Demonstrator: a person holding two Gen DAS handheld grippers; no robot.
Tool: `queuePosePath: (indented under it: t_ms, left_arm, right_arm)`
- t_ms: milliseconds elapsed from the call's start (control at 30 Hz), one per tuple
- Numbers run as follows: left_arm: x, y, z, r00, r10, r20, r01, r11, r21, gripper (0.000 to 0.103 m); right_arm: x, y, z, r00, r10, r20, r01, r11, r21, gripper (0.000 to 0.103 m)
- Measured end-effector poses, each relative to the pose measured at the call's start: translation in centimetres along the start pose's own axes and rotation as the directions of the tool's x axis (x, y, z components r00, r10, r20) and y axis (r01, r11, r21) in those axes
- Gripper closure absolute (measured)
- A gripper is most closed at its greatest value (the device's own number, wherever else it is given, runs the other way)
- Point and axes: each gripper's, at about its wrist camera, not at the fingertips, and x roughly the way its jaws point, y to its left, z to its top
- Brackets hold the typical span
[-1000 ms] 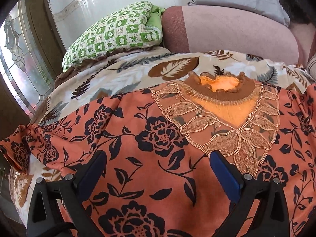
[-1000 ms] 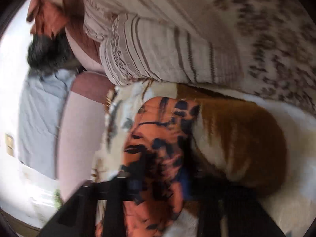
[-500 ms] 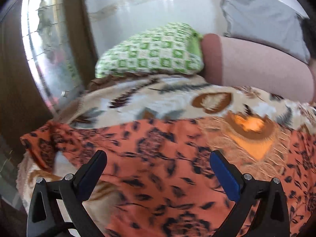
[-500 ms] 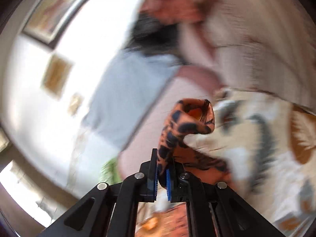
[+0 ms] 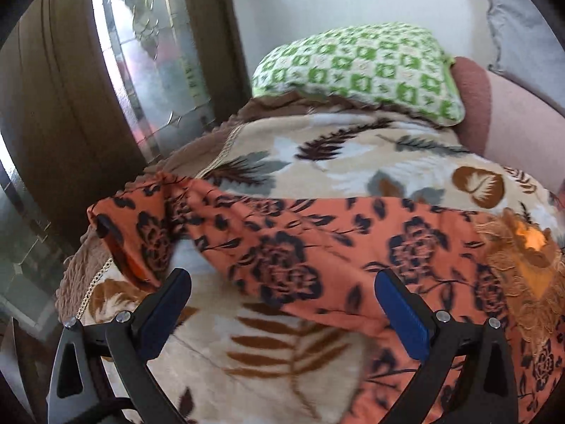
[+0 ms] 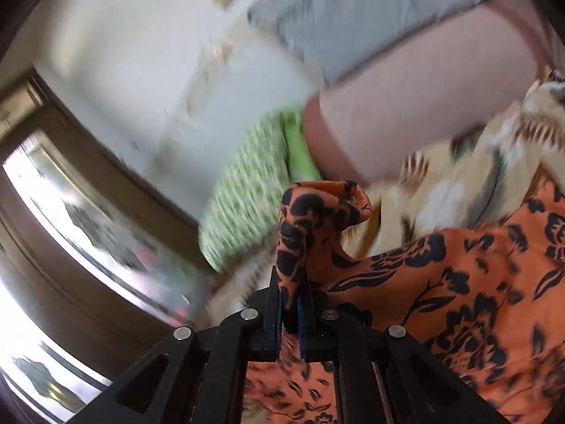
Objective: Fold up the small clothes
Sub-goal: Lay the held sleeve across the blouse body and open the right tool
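Note:
An orange top with black flowers [image 5: 317, 240] lies spread on a leaf-print blanket [image 5: 353, 162]; its lace neckline [image 5: 522, 247] is at the right edge. The top's left sleeve [image 5: 141, 226] drapes toward the bed's left edge. My left gripper [image 5: 282, 277] hovers open just above the top near that sleeve, nothing between its blue pads. In the blurred right wrist view my right gripper [image 6: 291, 282] pinches a bunched sleeve end [image 6: 317, 212], lifted off the top [image 6: 459, 282]. Its jaws are opening slightly, with the cloth still between the pads.
A green checked pillow [image 5: 360, 67] and a pink bolster [image 5: 512, 113] lie at the bed's far end, with a grey cushion [image 5: 512, 24] behind. A patterned glass door [image 5: 148, 53] in a brown frame stands close at the left. The blanket's fringed edge [image 5: 81, 282] drops off at lower left.
The left gripper has swung left from the neckline toward the left sleeve, staying open. The right gripper lifted the pinched sleeve and rolled, carrying it across over the top.

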Motion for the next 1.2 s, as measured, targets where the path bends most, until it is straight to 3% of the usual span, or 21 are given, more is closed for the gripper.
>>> queuePosePath:
  t_ms: [133,200,300,367,400,433,467,600,667,767,833,933,1033,1100,1167,1200]
  left_arm:
    - [1.3,1.5,0.6,0.999,0.018,-0.032,-0.019,0.999,-0.036,0.000]
    - [1.7,2.0,0.9,0.999,0.030,-0.037,-0.031,0.998,-0.047,0.000]
    - [1.8,2.5,1.3,0.999,0.038,-0.038,-0.040,0.997,-0.062,0.000]
    - [1.8,2.8,1.6,0.999,0.034,-0.037,-0.037,0.997,-0.073,0.000]
    - [1.8,2.8,1.7,0.999,0.033,-0.039,-0.036,0.996,-0.076,0.000]
    - [1.9,2.8,1.8,0.999,0.029,-0.042,-0.032,0.996,-0.079,0.000]
    - [1.9,2.8,1.8,0.999,0.022,-0.047,-0.026,0.996,-0.080,0.000]
    - [2.0,2.3,1.8,0.998,-0.007,-0.057,0.002,0.997,-0.079,0.000]
    - [1.9,1.8,1.7,0.997,-0.044,-0.057,0.040,0.997,-0.070,0.000]
    - [1.4,0.3,1.7,0.994,-0.101,-0.035,0.100,0.994,-0.040,0.000]
    - [0.9,-1.4,1.6,0.987,-0.157,-0.012,0.157,0.988,0.003,0.000]
    - [0.9,-4.6,1.1,0.971,-0.237,-0.031,0.239,0.969,0.069,0.000]
    - [2.5,-7.6,0.2,0.982,-0.165,-0.089,0.175,0.977,0.123,0.000]
    - [4.8,-9.4,-0.9,0.984,-0.019,-0.178,0.054,0.979,0.195,0.000]
    - [6.2,-9.6,-1.6,0.972,0.046,-0.231,0.004,0.977,0.212,0.000]
    - [6.3,-9.1,-1.5,0.972,0.027,-0.233,0.014,0.985,0.172,0.000]
  right_arm:
    - [6.7,-1.2,-7.8,0.978,-0.103,-0.184,0.091,0.993,-0.075,0.091]
    - [10.5,-0.5,-10.8,0.939,-0.183,-0.291,0.136,0.975,-0.175,0.086]
    - [12.3,1.3,-14.0,0.891,-0.240,-0.385,0.123,0.945,-0.304,0.079]
    - [11.4,2.0,-14.6,0.895,-0.226,-0.384,0.083,0.931,-0.354,0.064]
    - [10.4,2.1,-14.9,0.898,-0.198,-0.392,0.053,0.935,-0.350,0.035]
    - [9.9,1.7,-15.0,0.899,-0.143,-0.414,0.001,0.946,-0.324,0.013]
    - [9.1,1.5,-15.2,0.905,-0.105,-0.411,-0.029,0.951,-0.308,0.011]
    - [5.8,0.2,-14.6,0.924,-0.035,-0.380,-0.080,0.956,-0.283,0.011]
    - [3.0,-1.6,-13.2,0.956,-0.002,-0.294,-0.070,0.970,-0.233,0.011]
    - [-0.9,-5.9,-9.9,0.985,-0.082,-0.149,0.059,0.987,-0.152,0.012]
    - [-2.5,-9.7,-8.0,0.988,-0.133,-0.079,0.129,0.990,-0.050,0.023]
    - [-4.6,-15.0,-5.5,0.979,-0.204,-0.021,0.206,0.973,0.106,0.031]
    - [-5.2,-20.0,-3.8,0.965,-0.261,-0.024,0.260,0.942,0.214,0.041]
    - [-4.2,-21.3,-3.7,0.967,-0.248,-0.051,0.253,0.938,0.236,0.042]
    - [-2.5,-20.6,-3.5,0.954,-0.278,-0.115,0.294,0.942,0.161,0.042]
    - [-1.4,-20.1,-3.9,0.948,-0.290,-0.132,0.306,0.944,0.121,0.042]
